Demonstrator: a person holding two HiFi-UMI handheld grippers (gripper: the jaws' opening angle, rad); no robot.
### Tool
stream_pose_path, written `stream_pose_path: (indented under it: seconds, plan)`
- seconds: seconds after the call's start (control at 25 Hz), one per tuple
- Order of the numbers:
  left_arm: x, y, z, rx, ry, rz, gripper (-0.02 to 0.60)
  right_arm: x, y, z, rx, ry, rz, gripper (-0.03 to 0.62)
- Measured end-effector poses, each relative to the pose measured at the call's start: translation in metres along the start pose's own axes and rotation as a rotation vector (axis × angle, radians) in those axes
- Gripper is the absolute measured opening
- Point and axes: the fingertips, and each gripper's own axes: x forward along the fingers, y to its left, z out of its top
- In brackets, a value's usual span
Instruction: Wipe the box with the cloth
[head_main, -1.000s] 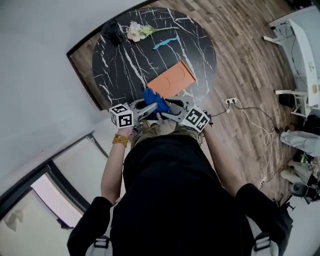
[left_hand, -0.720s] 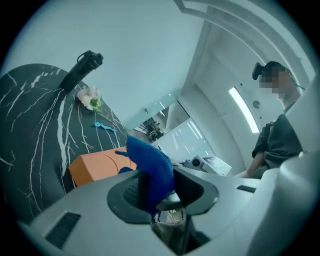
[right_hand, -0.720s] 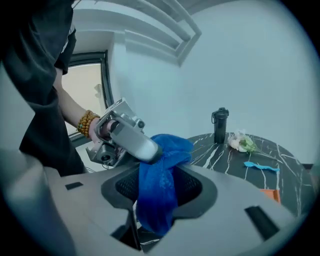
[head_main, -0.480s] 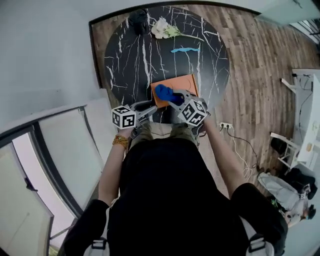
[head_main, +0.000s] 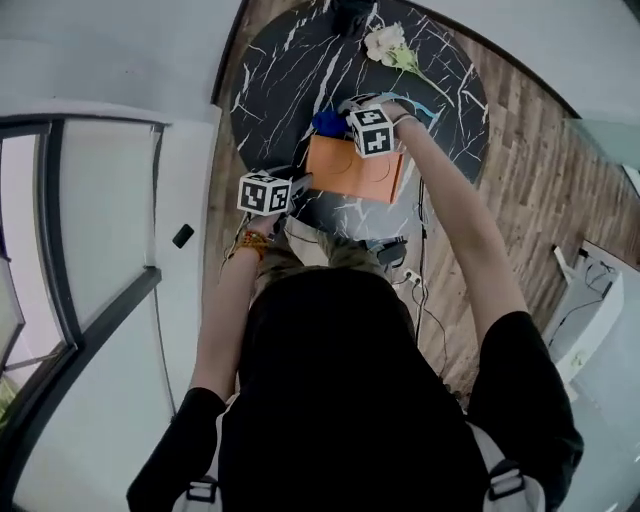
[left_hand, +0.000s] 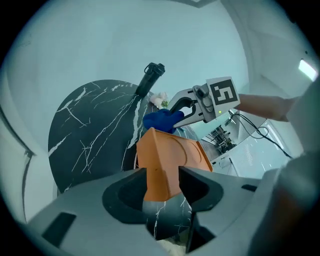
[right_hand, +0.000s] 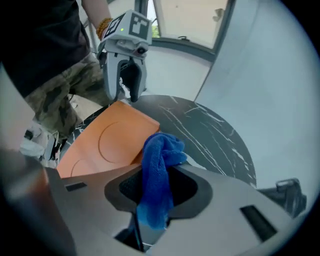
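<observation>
Jaws just closing, the right gripper is pinching the cloth over the box on the table, while the left gripper, just opening, is straddling its corner, probably to steady it.

The cloth is fluffy blue pile fabric. The box looks smooth, matt orange card. The table is black marble-look, white-veined, slightly glossy; at its 3 o'clock, wood-plank floor.

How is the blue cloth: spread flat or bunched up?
Bunched up: the blue cloth hangs crumpled between the fingers of the right gripper.
</observation>
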Motion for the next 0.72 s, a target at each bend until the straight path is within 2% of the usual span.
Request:
stream_pose_path:
  seconds: [0.12,0.32,0.48,0.6,0.72]
  plan:
    - [0.007,0.005,-0.009,-0.008,0.008,0.042,0.200,0.018,0.007,0.008,-0.133,0.001,0.062,0.104]
    - [0.011,0.005,-0.019,-0.019,0.000,0.067,0.142,0.026,0.014,0.008,-0.188,-0.003,0.081,0.103]
    - [0.012,0.005,-0.016,-0.012,-0.011,0.071,0.133,0.022,0.032,-0.013,-0.331,0.049,0.155,0.094]
    - [0.013,0.003,-0.018,0.007,-0.002,0.079,0.132,0.010,0.049,-0.031,-0.340,0.075,0.214,0.094]
    - [0.014,0.002,-0.018,0.002,0.004,0.080,0.132,0.003,0.067,-0.054,-0.350,0.105,0.232,0.094]
